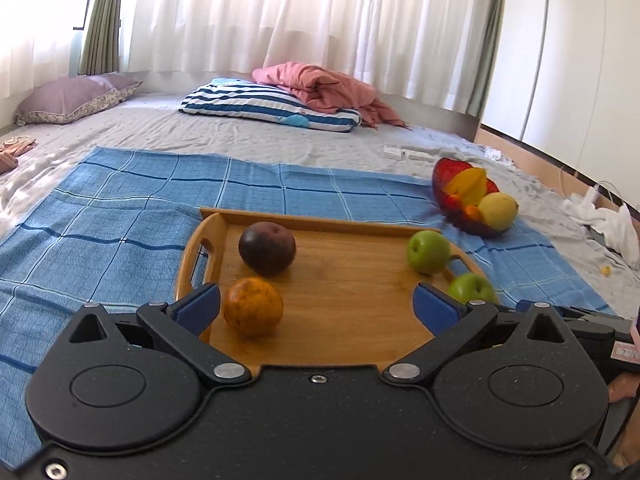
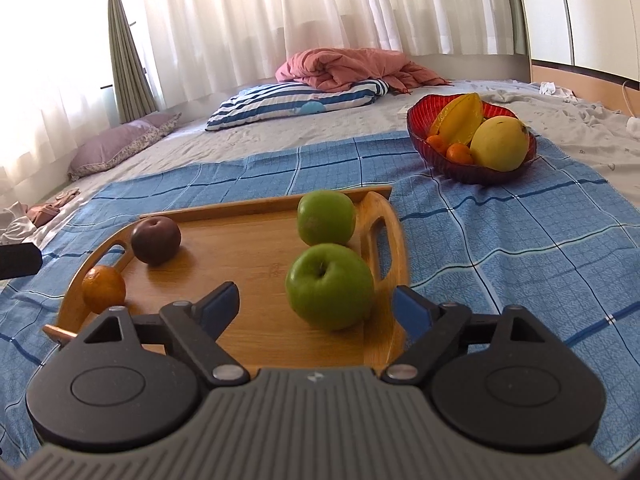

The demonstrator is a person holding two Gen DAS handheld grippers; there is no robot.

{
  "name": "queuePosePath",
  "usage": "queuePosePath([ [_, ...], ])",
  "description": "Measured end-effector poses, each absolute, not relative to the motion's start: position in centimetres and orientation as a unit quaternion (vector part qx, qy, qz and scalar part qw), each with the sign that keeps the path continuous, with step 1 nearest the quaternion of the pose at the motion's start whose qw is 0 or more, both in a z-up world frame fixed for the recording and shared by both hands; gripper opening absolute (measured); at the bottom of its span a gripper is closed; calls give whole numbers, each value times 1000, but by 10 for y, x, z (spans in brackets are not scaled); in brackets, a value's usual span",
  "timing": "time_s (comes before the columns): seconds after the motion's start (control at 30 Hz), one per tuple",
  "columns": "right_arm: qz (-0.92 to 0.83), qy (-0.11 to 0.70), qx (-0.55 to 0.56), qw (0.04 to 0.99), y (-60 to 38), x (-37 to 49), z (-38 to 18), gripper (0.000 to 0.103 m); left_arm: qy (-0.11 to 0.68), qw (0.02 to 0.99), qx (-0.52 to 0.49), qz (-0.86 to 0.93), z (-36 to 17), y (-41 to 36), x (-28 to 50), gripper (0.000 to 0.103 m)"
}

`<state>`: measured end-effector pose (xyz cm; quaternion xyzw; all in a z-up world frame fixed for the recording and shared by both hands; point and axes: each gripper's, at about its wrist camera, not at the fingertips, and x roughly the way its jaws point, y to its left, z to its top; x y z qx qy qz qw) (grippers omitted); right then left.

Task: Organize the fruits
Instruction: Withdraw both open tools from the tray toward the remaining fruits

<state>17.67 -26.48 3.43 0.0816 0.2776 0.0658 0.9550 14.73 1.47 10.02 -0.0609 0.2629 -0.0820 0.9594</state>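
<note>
A wooden tray (image 1: 360, 280) (image 2: 256, 248) lies on a blue checked cloth (image 1: 120, 216) on the bed. On it rest an orange (image 1: 253, 306) (image 2: 103, 289), a dark purple fruit (image 1: 267, 248) (image 2: 156, 240) and two green apples (image 1: 428, 251) (image 1: 471, 287) (image 2: 329, 286) (image 2: 326, 217). My left gripper (image 1: 318, 306) is open over the tray's near edge, the orange just inside its left finger, untouched. My right gripper (image 2: 316, 308) is open too, the nearer green apple standing between its fingers with gaps on both sides. A red glass bowl (image 1: 448, 176) (image 2: 424, 120) holds a starfruit, a yellow fruit and small oranges.
Farther back on the bed lie a striped pillow (image 1: 264, 106) (image 2: 296, 100), a pink blanket (image 1: 328, 88) (image 2: 352, 66) and a purple pillow (image 1: 72, 98) (image 2: 120, 144). White clothes (image 1: 600, 216) sit at the right edge. Curtains hang behind.
</note>
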Motion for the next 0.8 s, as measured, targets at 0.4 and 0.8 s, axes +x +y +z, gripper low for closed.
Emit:
queuePosePath([
  [0.4, 85, 255, 72, 961, -259, 132, 35, 94, 279, 953, -48, -105, 94, 11, 104, 103],
  [0.8, 104, 242, 61, 963, -249, 107, 33, 96, 274, 953, -12, -131, 107, 7, 68, 103],
])
